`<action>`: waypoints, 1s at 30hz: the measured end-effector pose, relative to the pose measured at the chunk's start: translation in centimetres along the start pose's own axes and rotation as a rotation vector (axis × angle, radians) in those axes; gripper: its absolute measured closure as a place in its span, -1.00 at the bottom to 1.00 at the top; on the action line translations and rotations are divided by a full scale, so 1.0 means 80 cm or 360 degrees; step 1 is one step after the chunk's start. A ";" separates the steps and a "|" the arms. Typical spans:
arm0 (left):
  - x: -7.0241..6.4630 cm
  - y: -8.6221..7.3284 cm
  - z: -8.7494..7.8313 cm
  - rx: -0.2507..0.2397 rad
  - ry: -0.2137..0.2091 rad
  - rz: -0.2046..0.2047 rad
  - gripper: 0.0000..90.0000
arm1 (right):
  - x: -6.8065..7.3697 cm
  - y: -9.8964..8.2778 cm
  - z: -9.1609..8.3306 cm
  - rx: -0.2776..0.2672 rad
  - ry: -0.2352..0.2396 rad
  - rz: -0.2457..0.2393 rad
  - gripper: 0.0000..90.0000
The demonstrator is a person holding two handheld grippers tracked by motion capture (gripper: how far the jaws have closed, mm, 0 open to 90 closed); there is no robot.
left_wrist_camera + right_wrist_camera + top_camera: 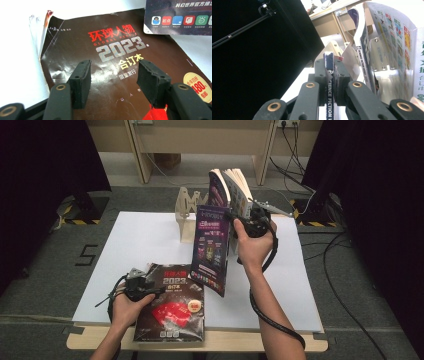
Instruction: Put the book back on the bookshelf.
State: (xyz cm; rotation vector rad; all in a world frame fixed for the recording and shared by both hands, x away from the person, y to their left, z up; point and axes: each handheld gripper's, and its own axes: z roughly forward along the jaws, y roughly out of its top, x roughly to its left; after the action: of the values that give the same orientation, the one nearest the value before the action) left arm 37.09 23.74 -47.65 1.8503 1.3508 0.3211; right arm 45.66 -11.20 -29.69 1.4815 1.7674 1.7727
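Purple-covered science fiction magazine (pixel 212 245) hangs upright above the white tabletop (pixel 145 240), lifted clear of it, with its lower corner over the right edge of a second magazine. The right tool (pixel 248 220) is pressed together on the spine of this magazine; in the right gripper view the two black pads pinch the narrow blue spine (pixel 329 82) between them, the spine running upward from the tool. The magazine sits just left of the right hand (pixel 255 245) in the high view, its front cover facing the person's side of the table.

Behind and above the held magazine, books (pixel 235 187) stand upright beside a wooden rack (pixel 187 210) at the far side of the tabletop; their exact number cannot be told.

The second magazine, dark brown with "2023" on the cover (pixel 172 305), lies flat at the near edge of the tabletop. The left tool (pixel 142 287) rests at its left edge. In the left gripper view the left tool's pads (pixel 81 82) stand spread over the cover (pixel 100 62), with nothing clamped between them.

Count: two tools, two magazines, one rack.
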 end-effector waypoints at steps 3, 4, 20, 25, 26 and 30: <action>0.000 0.000 0.000 0.0000 0.0000 -0.0001 -0.02 | 0.000 0.001 0.001 -0.0009 0.0000 -0.0021 0.88; 0.000 0.000 0.000 0.0000 0.0000 -0.0001 -0.02 | 0.001 0.002 0.001 -0.0008 0.0000 -0.0016 0.88; 0.002 0.000 0.001 0.0004 -0.0003 -0.0005 -0.02 | 0.003 0.012 0.000 -0.0060 0.0000 -0.0030 0.88; 0.002 -0.001 0.001 0.0005 -0.0003 -0.0006 -0.02 | 0.003 0.013 0.001 -0.0072 -0.0005 -0.0030 0.88; 0.002 -0.001 0.001 0.0003 -0.0003 -0.0007 -0.02 | 0.003 0.014 0.002 -0.0070 -0.0004 -0.0024 0.88; 0.002 -0.001 0.001 0.0003 -0.0003 -0.0006 -0.02 | 0.004 0.015 0.002 -0.0081 -0.0002 -0.0021 0.88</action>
State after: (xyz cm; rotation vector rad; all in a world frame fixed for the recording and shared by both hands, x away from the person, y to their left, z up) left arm 37.12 23.85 -47.76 1.8488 1.3537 0.3165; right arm 46.23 -11.15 -28.55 1.4476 1.7147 1.7959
